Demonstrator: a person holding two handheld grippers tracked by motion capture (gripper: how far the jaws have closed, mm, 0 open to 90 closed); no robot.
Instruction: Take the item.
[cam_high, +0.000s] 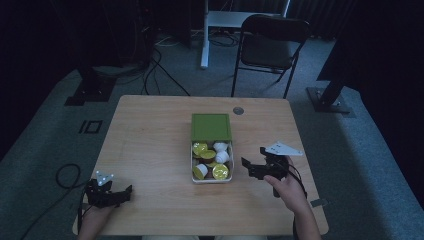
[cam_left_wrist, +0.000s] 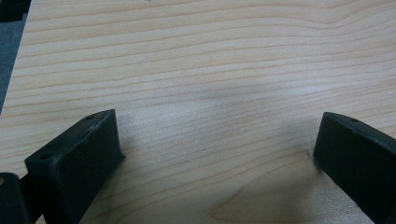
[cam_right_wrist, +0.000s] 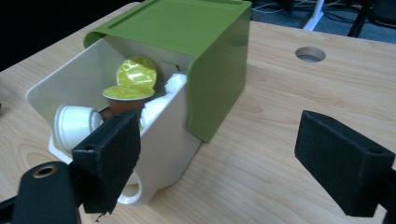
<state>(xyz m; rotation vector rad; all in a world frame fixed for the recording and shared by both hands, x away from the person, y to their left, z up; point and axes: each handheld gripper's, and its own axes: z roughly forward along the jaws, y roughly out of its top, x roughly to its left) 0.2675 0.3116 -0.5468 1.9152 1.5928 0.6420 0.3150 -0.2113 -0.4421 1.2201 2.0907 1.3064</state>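
A green box (cam_high: 211, 126) (cam_right_wrist: 196, 28) stands at the middle of the wooden table (cam_high: 150, 140). Its white drawer (cam_high: 212, 179) (cam_right_wrist: 74, 79) is pulled out toward me. Inside lie several coffee capsules, some with yellow lids (cam_high: 220, 171) (cam_right_wrist: 128, 92), some white (cam_high: 222, 156) (cam_right_wrist: 74, 122). My right gripper (cam_high: 253, 156) (cam_right_wrist: 219, 135) is open just right of the drawer, pointing at it, with nothing between its jaws. One jaw is close to the drawer's front corner. My left gripper (cam_high: 125, 194) (cam_left_wrist: 219, 135) is open over bare wood near the front left edge.
A round cable hole (cam_high: 238, 110) (cam_right_wrist: 310, 54) sits in the table behind the box. Beyond the table are a black folding chair (cam_high: 270, 45), a white desk leg (cam_high: 205, 50) and stand bases. A cable (cam_high: 67, 175) loops on the floor at the left.
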